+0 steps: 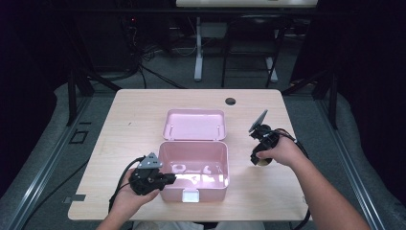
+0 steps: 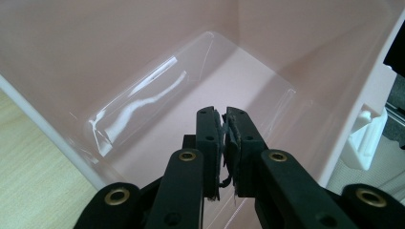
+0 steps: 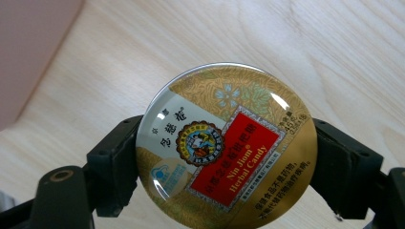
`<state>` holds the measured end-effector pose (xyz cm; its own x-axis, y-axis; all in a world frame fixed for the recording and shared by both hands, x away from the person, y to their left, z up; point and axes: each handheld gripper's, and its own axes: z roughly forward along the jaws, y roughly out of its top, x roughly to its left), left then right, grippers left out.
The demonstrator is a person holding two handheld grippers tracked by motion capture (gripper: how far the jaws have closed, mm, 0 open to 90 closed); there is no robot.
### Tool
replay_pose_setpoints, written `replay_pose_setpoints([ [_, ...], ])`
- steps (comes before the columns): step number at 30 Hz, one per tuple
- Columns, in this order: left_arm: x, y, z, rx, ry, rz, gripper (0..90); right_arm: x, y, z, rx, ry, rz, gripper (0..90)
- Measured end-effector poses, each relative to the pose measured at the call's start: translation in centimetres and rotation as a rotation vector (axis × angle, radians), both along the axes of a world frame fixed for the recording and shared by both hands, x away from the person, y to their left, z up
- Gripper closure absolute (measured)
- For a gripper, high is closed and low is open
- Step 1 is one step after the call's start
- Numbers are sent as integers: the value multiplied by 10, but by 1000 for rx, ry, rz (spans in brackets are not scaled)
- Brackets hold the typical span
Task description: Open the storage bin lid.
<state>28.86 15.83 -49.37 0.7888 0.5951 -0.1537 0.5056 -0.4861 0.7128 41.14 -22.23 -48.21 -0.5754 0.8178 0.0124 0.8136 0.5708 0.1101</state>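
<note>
Jaws of the left gripper (image 1: 168,178) are clenched almost together with nothing between them, pressed at the near-left rim of the pink box (image 1: 225,167), apparently to steady it. The right gripper (image 3: 224,157) grasps a round candy tin (image 3: 225,145) by its edges, flat face up, above the table (image 1: 134,120) right of the box, likely bound inside. Beyond, the hinged lid (image 1: 194,124) lies open.

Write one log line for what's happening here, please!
left gripper: shut, at pink box wall | right gripper: shut on candy tin, above table | lid: open
</note>
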Motion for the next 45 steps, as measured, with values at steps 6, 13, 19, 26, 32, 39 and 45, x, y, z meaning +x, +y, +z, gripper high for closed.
replay_pose_setpoints([
  [6,0,0,0,-3,-1,2,843,-6,11,9,-14,-6,57,200],
  [13,0,0,0,-2,-1,2,842,-12,23,24,-14,-15,106,200],
  [19,0,0,0,-2,-1,0,842,-14,29,32,-11,-19,126,200],
  [26,0,-1,0,7,-10,2,844,-15,33,38,-17,-21,143,200],
  [32,0,0,0,6,-8,0,844,-17,38,46,-13,-24,165,200],
  [39,0,0,0,-1,-4,-1,845,-23,47,57,2,-34,221,200],
  [45,0,0,0,-1,-2,-2,847,-28,55,65,11,-39,280,200],
])
